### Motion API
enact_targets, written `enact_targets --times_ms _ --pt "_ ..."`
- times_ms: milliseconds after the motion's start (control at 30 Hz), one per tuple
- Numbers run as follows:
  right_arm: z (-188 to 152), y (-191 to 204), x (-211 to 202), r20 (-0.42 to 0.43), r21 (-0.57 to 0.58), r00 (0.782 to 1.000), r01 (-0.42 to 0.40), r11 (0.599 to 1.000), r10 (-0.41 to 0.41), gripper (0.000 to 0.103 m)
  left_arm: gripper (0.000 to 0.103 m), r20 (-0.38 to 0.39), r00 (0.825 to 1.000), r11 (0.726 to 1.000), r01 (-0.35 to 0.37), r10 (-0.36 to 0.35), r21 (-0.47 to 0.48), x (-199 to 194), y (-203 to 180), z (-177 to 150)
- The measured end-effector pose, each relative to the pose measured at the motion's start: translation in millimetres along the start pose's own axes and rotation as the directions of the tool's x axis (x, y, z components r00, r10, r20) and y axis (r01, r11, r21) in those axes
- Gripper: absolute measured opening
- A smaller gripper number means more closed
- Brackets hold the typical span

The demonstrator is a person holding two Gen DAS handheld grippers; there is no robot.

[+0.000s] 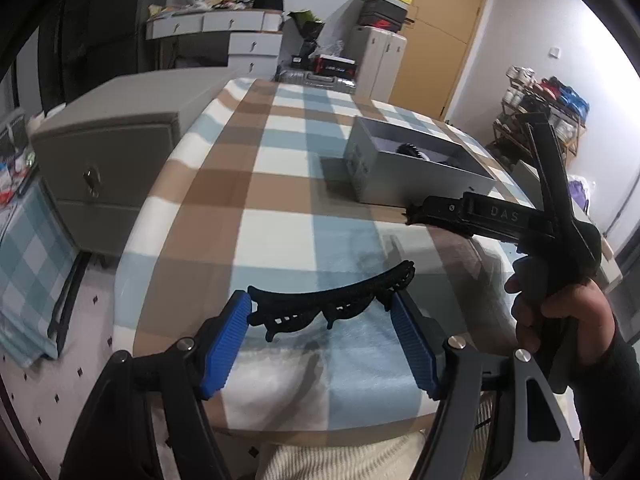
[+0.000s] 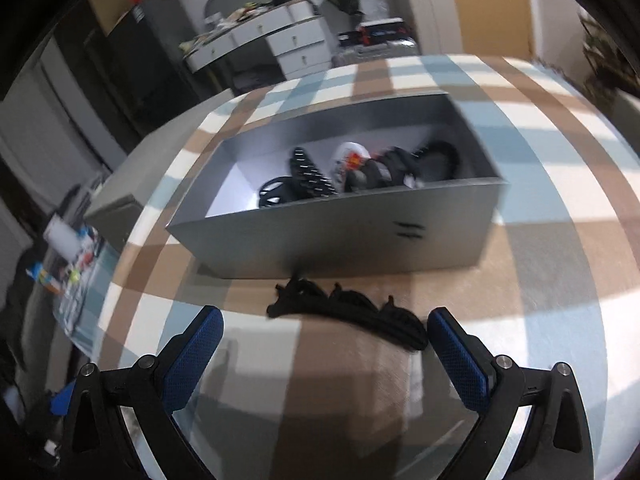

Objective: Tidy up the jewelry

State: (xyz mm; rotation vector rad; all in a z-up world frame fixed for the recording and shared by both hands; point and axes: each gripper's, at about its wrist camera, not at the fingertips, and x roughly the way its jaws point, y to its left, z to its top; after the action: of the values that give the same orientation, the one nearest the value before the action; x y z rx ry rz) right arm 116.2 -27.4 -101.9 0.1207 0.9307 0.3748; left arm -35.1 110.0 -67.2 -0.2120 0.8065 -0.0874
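A long black hair clip (image 1: pixel 332 300) spans the blue pads of my left gripper (image 1: pixel 324 320), which is shut on it and holds it above the checkered table (image 1: pixel 240 184). My right gripper (image 2: pixel 326 332) is wide open with a second black hair clip (image 2: pixel 348 312) between its fingers, touching the right pad; whether it rests on the table I cannot tell. It also shows from the side in the left wrist view (image 1: pixel 416 212), near the grey box (image 1: pixel 400 168). The box (image 2: pixel 340 232) holds several hair accessories (image 2: pixel 360 168).
A grey cabinet (image 1: pixel 108 152) stands left of the table. White drawers (image 1: pixel 240 36), boxes and a wooden door (image 1: pixel 444 32) are behind. A cluttered rack (image 1: pixel 540 112) is at the far right.
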Motion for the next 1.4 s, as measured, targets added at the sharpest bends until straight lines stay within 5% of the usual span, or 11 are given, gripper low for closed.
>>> enact_targets --times_ms 533,733,1400 --pt "4.7 27.2 27.3 -0.018 -0.162 0.984 0.171 0.972 -0.176 0.103 0.068 -0.002 1.000 0.999 0.019 -0.020 -0.042 -5.4 19.5 -5.7" --pt "2.1 29.8 25.5 -0.002 -0.212 0.977 0.207 0.955 -0.212 0.088 0.068 -0.001 1.000 0.999 0.001 -0.001 -0.032 -8.5 19.0 -6.5" --pt "-7.6 2.6 0.5 -0.003 -0.176 0.997 0.081 0.981 -0.083 0.087 0.068 -0.001 0.999 0.999 -0.036 0.036 -0.004 -13.0 5.5 -0.4"
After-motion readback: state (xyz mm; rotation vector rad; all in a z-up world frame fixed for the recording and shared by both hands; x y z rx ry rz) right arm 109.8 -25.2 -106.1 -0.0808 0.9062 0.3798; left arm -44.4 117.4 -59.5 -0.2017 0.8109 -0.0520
